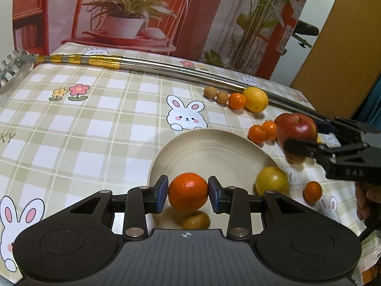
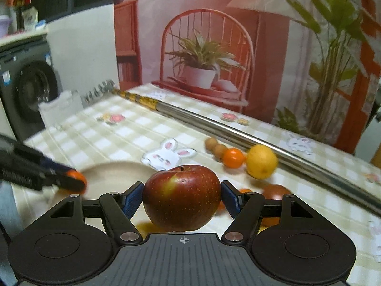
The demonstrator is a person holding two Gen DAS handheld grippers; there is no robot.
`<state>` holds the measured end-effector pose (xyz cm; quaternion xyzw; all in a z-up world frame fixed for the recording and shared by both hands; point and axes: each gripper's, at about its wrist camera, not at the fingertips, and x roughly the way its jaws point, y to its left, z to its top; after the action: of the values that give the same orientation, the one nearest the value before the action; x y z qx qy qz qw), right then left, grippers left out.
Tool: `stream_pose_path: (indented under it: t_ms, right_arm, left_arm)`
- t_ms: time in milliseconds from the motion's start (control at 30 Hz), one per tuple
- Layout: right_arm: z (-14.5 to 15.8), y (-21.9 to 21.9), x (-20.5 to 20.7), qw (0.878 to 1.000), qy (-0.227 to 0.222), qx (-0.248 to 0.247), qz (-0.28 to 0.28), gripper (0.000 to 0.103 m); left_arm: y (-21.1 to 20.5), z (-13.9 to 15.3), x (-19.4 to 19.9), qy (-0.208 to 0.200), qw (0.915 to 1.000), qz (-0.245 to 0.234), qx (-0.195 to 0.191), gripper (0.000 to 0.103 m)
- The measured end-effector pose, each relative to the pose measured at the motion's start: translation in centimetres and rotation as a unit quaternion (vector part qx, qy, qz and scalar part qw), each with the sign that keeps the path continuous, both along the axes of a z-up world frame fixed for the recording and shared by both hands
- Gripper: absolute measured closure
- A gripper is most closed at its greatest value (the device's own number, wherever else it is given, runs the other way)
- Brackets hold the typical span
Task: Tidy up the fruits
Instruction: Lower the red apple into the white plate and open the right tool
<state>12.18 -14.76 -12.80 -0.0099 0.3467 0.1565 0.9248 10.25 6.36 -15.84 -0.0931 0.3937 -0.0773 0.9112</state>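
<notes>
The plate holds only one small brownish fruit at its 6 o'clock edge, so I judge the sorting barely begun: the left gripper is clamped on an orange over the plate, and the right gripper grips a red apple at the plate's 3 o'clock side. Lemons, small oranges and two brown fruits are loose from 1 to 4 o'clock, with a long metal pole behind them hemming in the far row.
</notes>
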Motion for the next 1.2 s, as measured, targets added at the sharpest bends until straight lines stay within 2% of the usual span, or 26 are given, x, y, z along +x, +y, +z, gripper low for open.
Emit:
stream_pose_path:
  t_ms: [100,267,533,833,1200]
  right_arm:
    - [-0.5,0.8,1.0,1.000,0.005,0.024,0.007,0.037]
    - [-1.7,2.6,2.2,0.999,0.021,0.032,0.022,0.037]
    - [-3.5,3.7,3.4,0.998,0.044,0.042,0.015,0.037]
    - [-4.6,4.4,2.7,0.999,0.036,0.018,0.010,0.037]
    - [-4.5,3.8,0.7,0.999,0.030,0.032,-0.024,0.037]
  left_arm:
    - [-0.2,-0.1,0.1,0.001,1.0000,0.000,0.010,0.065]
    - [-0.3,-0.3,0.2,0.005,0.9998,-0.001,0.017,0.065]
    - [-0.4,-0.7,0.4,0.011,0.9997,0.001,0.022,0.065]
    - [-0.5,-0.9,0.5,0.013,0.9995,0.004,0.030,0.065]
    - [-0.7,-1.0,0.2,0.009,0.9993,0.006,0.035,0.065]
